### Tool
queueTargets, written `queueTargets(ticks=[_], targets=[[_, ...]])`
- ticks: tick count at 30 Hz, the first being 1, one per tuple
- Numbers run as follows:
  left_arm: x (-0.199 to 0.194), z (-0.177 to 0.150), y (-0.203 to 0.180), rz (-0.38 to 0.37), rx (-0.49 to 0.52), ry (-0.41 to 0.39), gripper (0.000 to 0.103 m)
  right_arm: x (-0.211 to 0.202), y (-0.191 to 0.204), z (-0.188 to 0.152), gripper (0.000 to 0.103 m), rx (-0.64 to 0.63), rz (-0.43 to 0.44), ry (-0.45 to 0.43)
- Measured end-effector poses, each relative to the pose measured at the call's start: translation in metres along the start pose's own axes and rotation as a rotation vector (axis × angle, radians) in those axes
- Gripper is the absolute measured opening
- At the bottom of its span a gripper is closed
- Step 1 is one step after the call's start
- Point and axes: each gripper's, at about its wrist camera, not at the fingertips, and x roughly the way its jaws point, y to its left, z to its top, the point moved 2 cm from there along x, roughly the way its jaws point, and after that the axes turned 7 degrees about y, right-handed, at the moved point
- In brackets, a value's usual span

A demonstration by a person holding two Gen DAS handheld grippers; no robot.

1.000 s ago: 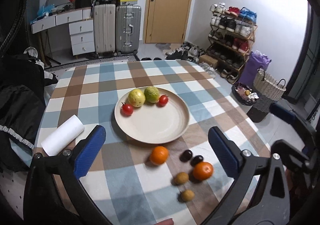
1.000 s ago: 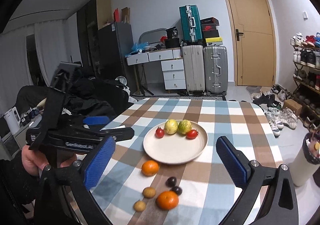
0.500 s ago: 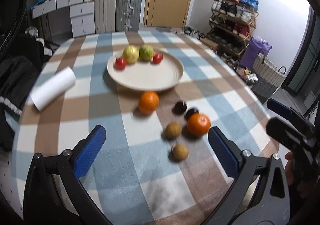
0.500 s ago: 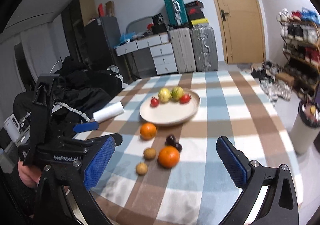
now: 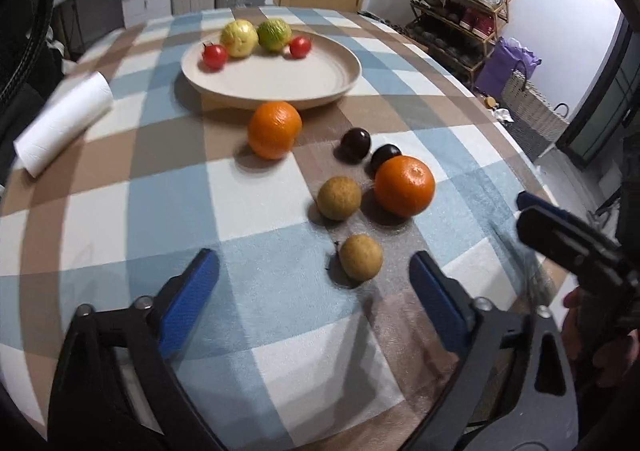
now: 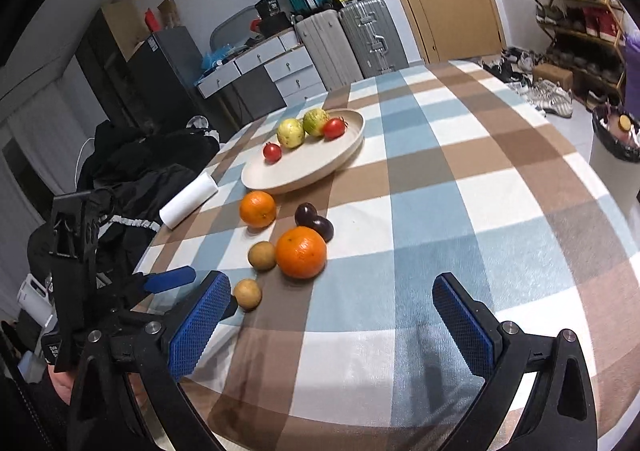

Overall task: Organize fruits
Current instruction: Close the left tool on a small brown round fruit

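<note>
Left gripper (image 5: 314,271) jaws spread, just been narrowing, and only the near brown fruit (image 5: 361,257) sits loosely between them, untouched. Right gripper (image 6: 332,311) jaws wide, gripping nothing. Beyond: two oranges (image 5: 274,129), dark plums (image 5: 355,139) loose on the checked surface (image 5: 120,211); plate (image 5: 336,91) carries tomatoes and guavas.

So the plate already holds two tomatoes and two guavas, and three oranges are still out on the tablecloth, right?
Not quite: only two oranges lie on the tablecloth, one by the plate and one nearer the grippers. The left wrist view shows this. The plate does hold two tomatoes and two guavas.
</note>
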Motion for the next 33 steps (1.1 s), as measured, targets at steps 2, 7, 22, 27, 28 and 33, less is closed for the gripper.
queueTargets(ticks=[2, 7, 22, 27, 28, 33], targets=[[0.004, 0.001, 0.0, -0.034, -0.001, 0.015, 0.082, 0.005, -0.002, -0.002, 0.103, 0.002, -0.003, 0.015], [0.01, 0.001, -0.007, -0.068, 0.034, 0.031, 0.053, 0.011, -0.006, -0.001, 0.103, 0.006, 0.008, 0.025], [0.003, 0.006, -0.008, -0.146, 0.049, 0.029, 0.021, 0.013, -0.004, 0.0, 0.103, -0.006, 0.015, 0.036], [-0.009, 0.01, 0.004, -0.152, 0.014, -0.006, 0.021, 0.011, 0.0, 0.003, 0.103, -0.023, 0.022, 0.035], [-0.012, 0.011, 0.008, -0.151, 0.005, -0.015, 0.021, 0.011, 0.001, 0.003, 0.103, -0.028, 0.021, 0.035], [-0.025, 0.014, 0.022, -0.124, -0.013, -0.045, 0.021, 0.007, 0.007, 0.011, 0.103, -0.06, 0.011, 0.025]])
